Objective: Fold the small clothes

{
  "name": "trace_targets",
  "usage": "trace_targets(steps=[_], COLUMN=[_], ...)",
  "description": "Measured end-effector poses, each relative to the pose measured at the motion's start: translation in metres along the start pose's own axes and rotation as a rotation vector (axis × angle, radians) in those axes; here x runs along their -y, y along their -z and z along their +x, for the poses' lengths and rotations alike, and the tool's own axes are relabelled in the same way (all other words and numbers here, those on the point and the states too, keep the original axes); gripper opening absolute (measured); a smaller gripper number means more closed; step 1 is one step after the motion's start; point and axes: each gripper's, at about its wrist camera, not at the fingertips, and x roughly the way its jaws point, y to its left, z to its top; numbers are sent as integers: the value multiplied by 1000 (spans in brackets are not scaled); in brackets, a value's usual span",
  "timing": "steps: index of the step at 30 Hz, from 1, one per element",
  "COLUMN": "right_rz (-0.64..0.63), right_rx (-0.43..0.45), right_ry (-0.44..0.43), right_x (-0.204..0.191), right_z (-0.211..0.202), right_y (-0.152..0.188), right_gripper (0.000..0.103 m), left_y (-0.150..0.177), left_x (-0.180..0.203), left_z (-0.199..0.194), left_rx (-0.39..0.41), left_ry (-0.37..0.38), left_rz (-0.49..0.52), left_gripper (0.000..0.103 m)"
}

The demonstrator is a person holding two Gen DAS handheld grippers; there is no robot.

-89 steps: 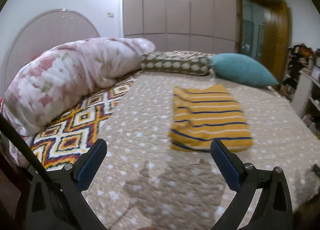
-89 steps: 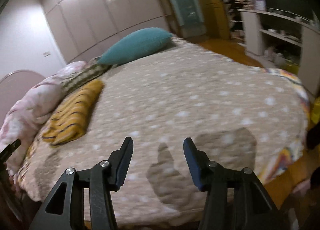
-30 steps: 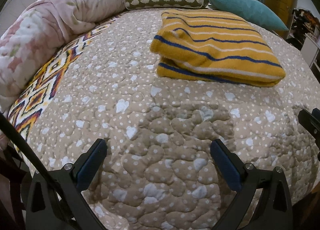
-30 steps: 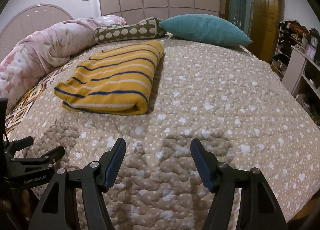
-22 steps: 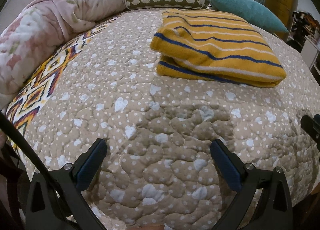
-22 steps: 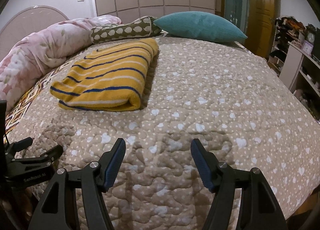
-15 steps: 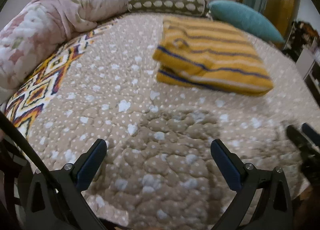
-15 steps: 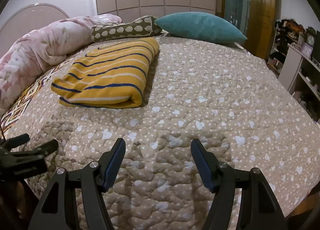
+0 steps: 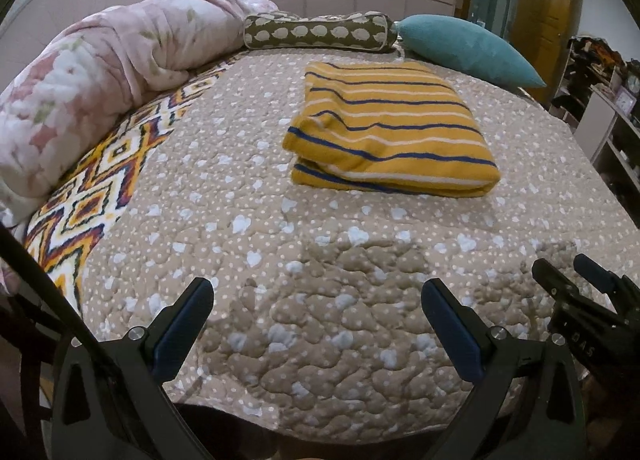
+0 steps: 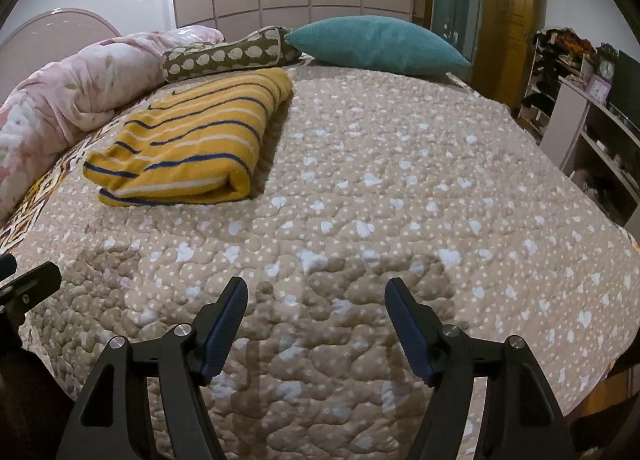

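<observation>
While the folded sweater point(image 9: 390, 132) lies on the bed point(image 9: 320, 260), toward its far half and just before the pillows, both grippers are held over the near edge, well apart from it. The left gripper point(image 9: 318, 292) is spread wide with nothing between its fingers. The right gripper point(image 10: 316, 296) is empty too, its jaws opening. A patterned bolster point(image 9: 318, 31) and a teal pillow point(image 9: 468, 48) are seen behind the sweater, and a pink duvet point(image 9: 100, 72) is bunched along the left side.
</observation>
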Motion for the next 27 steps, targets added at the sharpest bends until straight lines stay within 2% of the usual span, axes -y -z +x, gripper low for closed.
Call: trace_targets(steps=[10, 27], right_rz=[-76, -120], right_rx=[-6, -8], right_ry=[-4, -10], right_x=[-20, -34], right_z=[1, 5], right_y=[1, -10], right_gripper=[76, 77], left_y=[3, 6], left_x=[-5, -5], left_z=[8, 18], left_rx=[-34, -66], left_ry=[6, 8], left_rz=[-10, 0], left_gripper=[103, 103])
